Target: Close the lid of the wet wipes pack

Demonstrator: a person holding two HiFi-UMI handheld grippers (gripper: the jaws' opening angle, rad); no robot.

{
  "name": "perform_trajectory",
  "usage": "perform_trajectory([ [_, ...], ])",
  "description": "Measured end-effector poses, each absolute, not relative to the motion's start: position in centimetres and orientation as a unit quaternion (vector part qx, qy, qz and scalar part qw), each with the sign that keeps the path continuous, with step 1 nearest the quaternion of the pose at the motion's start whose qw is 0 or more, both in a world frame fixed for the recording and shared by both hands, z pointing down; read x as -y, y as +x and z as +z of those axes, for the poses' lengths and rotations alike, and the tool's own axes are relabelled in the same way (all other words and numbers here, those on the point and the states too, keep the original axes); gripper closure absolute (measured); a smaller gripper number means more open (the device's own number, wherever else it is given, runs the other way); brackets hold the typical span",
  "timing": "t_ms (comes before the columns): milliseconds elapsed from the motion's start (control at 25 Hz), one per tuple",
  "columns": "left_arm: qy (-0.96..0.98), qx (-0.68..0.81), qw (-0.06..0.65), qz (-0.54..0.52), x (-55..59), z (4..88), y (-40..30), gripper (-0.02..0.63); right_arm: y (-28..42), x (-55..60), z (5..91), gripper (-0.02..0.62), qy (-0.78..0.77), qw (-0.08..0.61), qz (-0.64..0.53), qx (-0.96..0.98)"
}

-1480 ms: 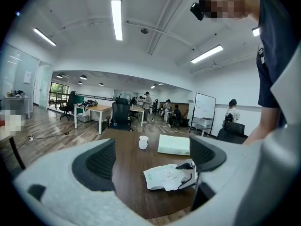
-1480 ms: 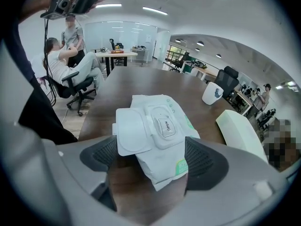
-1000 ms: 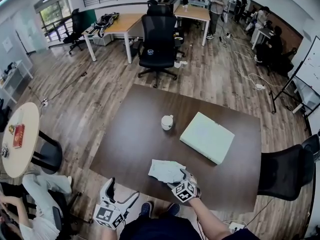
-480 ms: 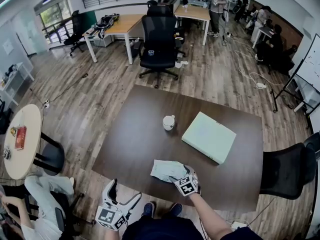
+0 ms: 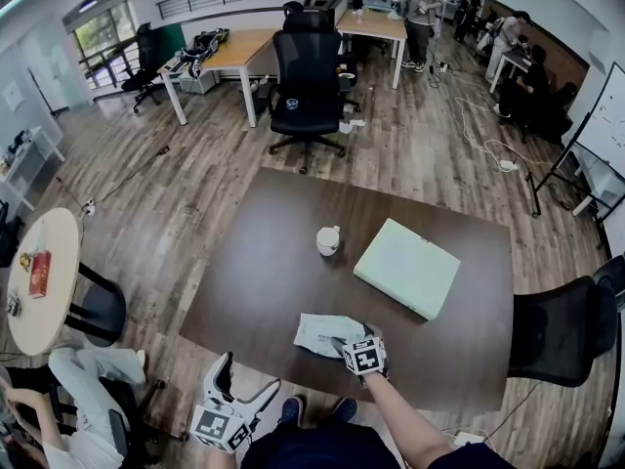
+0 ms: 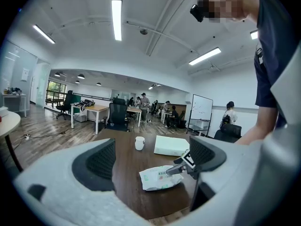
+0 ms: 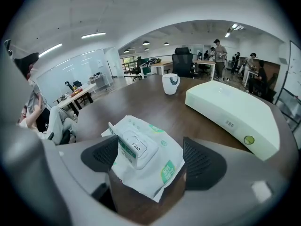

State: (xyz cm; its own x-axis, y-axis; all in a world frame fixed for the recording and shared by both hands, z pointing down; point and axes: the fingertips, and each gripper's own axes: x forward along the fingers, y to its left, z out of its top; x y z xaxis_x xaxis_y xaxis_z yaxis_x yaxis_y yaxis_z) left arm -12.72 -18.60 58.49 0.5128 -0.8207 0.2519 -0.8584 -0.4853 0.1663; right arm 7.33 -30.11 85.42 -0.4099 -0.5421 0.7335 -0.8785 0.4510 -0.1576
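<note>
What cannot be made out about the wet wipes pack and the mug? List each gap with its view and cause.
Head view: the lid of the pack is too small; the right gripper, whose fingers have just been closing around it, covers one end.
Left gripper view: the pack's print is too small to read.
Right gripper view: the mug is seen side-on, so its wall hides its inside.

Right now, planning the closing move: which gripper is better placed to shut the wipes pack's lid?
Right. The right gripper is over the wet wipes pack, jaws apart around its lid after closing a little. The left gripper hangs off the table.
</note>
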Motion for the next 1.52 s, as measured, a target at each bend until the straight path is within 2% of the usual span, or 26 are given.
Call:
perform_trajectory([
  [360, 0.859, 0.49, 0.127, 0.076, 18.4, 58.5, -12.0, 0.124, 8.4, 30.7, 86.6, 0.156, 0.477, 0.291, 0.327, 0.762],
  [1240, 0.854, 0.498, 0.142, 0.056, 18.7, 58.3, -12.1, 0.124, 8.6, 32.2, 89.8, 0.149, 0.483, 0.341, 0.358, 0.723],
  [1520, 0.854, 0.497, 0.145, 0.056, 18.8, 58.4, -12.0, 0.124, 9.2, 32.4, 90.2, 0.12, 0.479, 0.343, 0.371, 0.718],
])
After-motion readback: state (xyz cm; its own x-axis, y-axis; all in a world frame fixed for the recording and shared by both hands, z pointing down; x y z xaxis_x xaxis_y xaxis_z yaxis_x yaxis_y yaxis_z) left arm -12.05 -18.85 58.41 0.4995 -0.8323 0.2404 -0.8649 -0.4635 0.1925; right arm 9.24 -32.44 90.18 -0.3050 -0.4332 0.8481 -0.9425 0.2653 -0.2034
